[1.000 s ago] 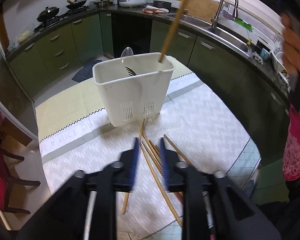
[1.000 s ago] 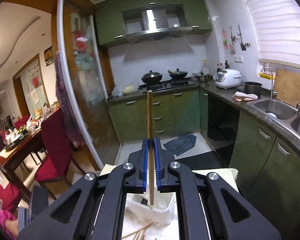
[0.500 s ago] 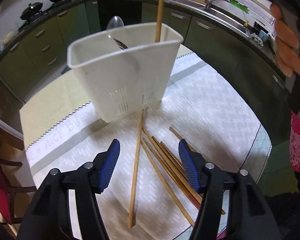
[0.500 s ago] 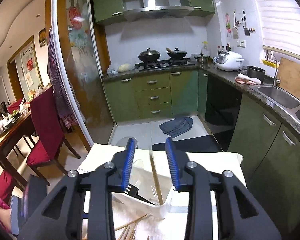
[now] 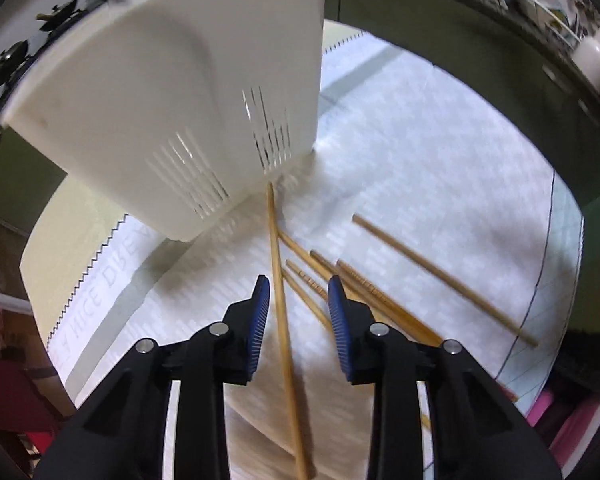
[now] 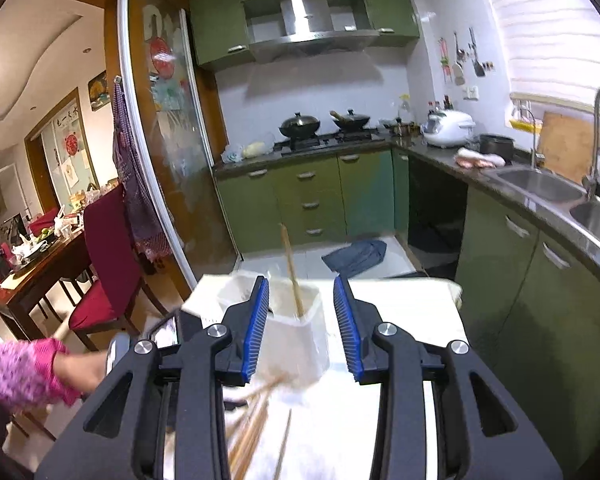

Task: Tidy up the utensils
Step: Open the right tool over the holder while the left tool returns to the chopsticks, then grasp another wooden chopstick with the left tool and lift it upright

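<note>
Down low over the table, the left gripper (image 5: 299, 300) has its blue-padded fingers (image 5: 260, 312) spread wide and empty, straddling one long bamboo chopstick (image 5: 278, 280) that lies on the patterned tablecloth (image 5: 420, 168) with its far tip at the base of the white slotted utensil caddy (image 5: 172, 92). More chopsticks (image 5: 444, 276) lie scattered just to the right. Further right, the right gripper (image 6: 301, 320) is likewise wide apart and holds nothing; a single chopstick (image 6: 292, 272) stands tilted inside the caddy (image 6: 300, 340) beyond it.
</note>
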Tool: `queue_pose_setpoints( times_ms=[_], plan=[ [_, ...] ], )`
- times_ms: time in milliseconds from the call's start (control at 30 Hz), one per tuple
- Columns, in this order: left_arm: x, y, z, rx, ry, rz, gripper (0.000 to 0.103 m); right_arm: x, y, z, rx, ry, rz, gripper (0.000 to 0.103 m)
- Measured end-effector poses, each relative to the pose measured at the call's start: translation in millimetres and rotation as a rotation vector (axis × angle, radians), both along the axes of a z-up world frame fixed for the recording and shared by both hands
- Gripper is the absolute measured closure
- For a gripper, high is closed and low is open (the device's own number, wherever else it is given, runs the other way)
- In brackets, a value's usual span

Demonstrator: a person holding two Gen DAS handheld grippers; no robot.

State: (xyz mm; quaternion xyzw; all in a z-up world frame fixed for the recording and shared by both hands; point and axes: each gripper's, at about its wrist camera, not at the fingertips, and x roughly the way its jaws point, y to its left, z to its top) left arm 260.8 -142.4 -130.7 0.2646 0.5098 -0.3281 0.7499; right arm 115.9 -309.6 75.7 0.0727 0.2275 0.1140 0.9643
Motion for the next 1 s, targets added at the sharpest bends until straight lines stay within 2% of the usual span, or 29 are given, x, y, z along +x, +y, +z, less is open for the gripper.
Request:
queue_pose_setpoints(
  times_ms=[233, 400, 433, 567, 733, 933, 1000],
  plan=[
    [12, 6, -19, 0.017, 0.027, 0.003, 0.074, -33, -31, -29, 0.044, 0.051, -0.018, 0.069],
    [13, 8, -27, 0.03, 0.043, 0.015, 0.074, -36, -37, -34, 0.062, 0.067, -0.01, 0.069],
    [14, 9, -28, 0.029, 0.054, 0.018, 0.081, -37, -36, -34, 0.065, 0.067, -0.006, 0.069],
    [17, 9, -32, 0.027, 0.073, 0.01, 0.095, -34, -32, -32, 0.065, 0.071, 0.004, 0.069],
    [20, 2, -32, 0.048, 0.062, 0.007, 0.095, -30, -28, -29, 0.062, 0.079, 0.003, 0.065],
    [34, -13, -32, 0.055, 0.076, 0.022, 0.093, -36, -28, -30, 0.058, 0.089, -0.001, 0.065],
    [35, -14, -32, 0.049, 0.077, 0.022, 0.096, -38, -30, -29, 0.062, 0.09, -0.004, 0.065]
  ],
)
